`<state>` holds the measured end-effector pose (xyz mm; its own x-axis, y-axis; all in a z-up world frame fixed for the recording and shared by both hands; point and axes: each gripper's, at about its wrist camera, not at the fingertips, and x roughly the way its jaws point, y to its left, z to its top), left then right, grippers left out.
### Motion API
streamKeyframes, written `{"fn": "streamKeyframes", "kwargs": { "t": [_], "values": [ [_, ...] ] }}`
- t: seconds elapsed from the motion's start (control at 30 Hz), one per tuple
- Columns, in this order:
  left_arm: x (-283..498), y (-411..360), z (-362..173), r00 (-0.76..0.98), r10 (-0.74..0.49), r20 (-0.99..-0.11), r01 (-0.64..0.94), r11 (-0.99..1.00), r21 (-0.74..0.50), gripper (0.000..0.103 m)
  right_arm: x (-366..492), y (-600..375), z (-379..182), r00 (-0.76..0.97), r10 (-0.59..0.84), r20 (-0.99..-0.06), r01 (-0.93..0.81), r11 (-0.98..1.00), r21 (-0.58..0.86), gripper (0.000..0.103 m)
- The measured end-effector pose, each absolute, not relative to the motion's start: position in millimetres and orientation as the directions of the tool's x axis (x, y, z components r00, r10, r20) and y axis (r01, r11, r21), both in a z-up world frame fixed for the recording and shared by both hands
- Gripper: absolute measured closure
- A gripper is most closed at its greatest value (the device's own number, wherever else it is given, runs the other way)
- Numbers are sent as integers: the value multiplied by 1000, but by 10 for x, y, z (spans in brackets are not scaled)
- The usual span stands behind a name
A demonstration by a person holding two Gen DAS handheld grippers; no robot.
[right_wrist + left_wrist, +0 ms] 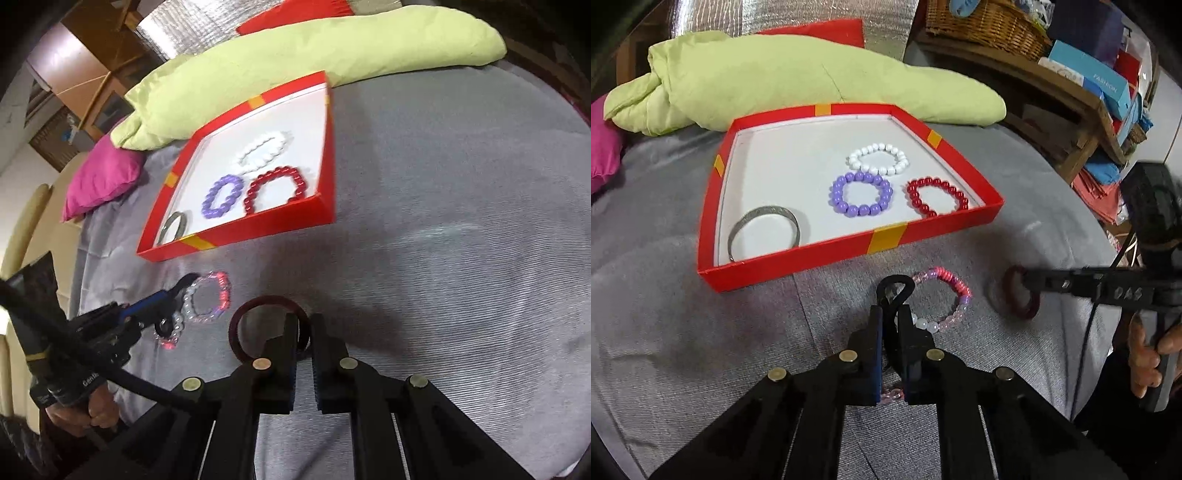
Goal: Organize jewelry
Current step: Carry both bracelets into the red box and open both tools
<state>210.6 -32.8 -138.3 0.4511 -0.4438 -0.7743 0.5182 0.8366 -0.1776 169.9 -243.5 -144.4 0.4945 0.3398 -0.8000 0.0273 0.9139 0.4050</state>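
On a grey woven fabric surface (701,332), a shallow red cardboard tray with yellow tape strips and a white floor (886,242) sits in the upper middle of the left wrist view. Inside it lie a white bead bracelet (878,158), a purple bead bracelet (861,193), a glossy dark-red bead bracelet (936,195) in the tray's right corner, and a plain silver metal bangle (764,232) at its lower left. Below the tray, on the fabric, the left gripper (893,295) is pinched narrow on the left side of a pink, clear and white bead bracelet (955,302). In the right wrist view, the right gripper (304,325) at lower centre is nearly closed around the rim of a smooth dark maroon bangle (255,306), which rests on the fabric. A crumpled light-green cloth (757,81) lies behind the tray, a magenta cushion (103,177) at its left.
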Motion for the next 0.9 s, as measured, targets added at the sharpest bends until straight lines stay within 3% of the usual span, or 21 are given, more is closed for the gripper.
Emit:
{"fn": "streamKeyframes", "kwargs": {
  "t": [0.2, 0.3, 0.37, 0.4, 0.43, 0.47, 0.5, 0.53, 0.67, 0.9],
  "values": [
    [2097, -186, -1196, 498, -483, -720, 507, 836, -211, 95, 1706, -2399, -1456, 487, 333, -807, 29, 918, 396, 90],
    [2080, -105, -1096, 529, -498, -687, 500, 837, -221, 95, 1697, -2312, -1423, 486, 336, -807, -18, 927, 375, 72],
    [2096, -60, -1048, 550, -496, -672, 487, 844, -224, 95, 1670, -2210, -1390, 488, 348, -800, -71, 930, 361, 46],
    [2107, -42, -1040, 556, -492, -669, 481, 848, -223, 95, 1649, -2147, -1375, 494, 332, -804, -95, 939, 329, 46],
    [2121, -21, -1030, 565, -485, -667, 470, 854, -222, 95, 1634, -2075, -1373, 495, 303, -815, -121, 952, 281, 50],
    [2139, -2, -1026, 571, -481, -666, 461, 859, -224, 95, 1618, -1995, -1381, 498, 262, -827, -149, 965, 216, 73],
    [2148, 23, -1020, 576, -477, -663, 454, 862, -226, 95, 1611, -1950, -1394, 499, 233, -835, -164, 971, 173, 89],
    [2162, 41, -1012, 585, -471, -660, 445, 867, -224, 95, 1605, -1910, -1405, 501, 208, -840, -177, 975, 136, 97],
    [2212, 90, -974, 621, -452, -641, 415, 883, -220, 95, 1568, -1904, -1315, 550, 178, -816, -180, 979, 93, 98],
    [2428, 74, -879, 660, -428, -617, 399, 896, -196, 95, 1736, -2177, -920, 664, 238, -709, -107, 969, 225, 98]
  ]
}}
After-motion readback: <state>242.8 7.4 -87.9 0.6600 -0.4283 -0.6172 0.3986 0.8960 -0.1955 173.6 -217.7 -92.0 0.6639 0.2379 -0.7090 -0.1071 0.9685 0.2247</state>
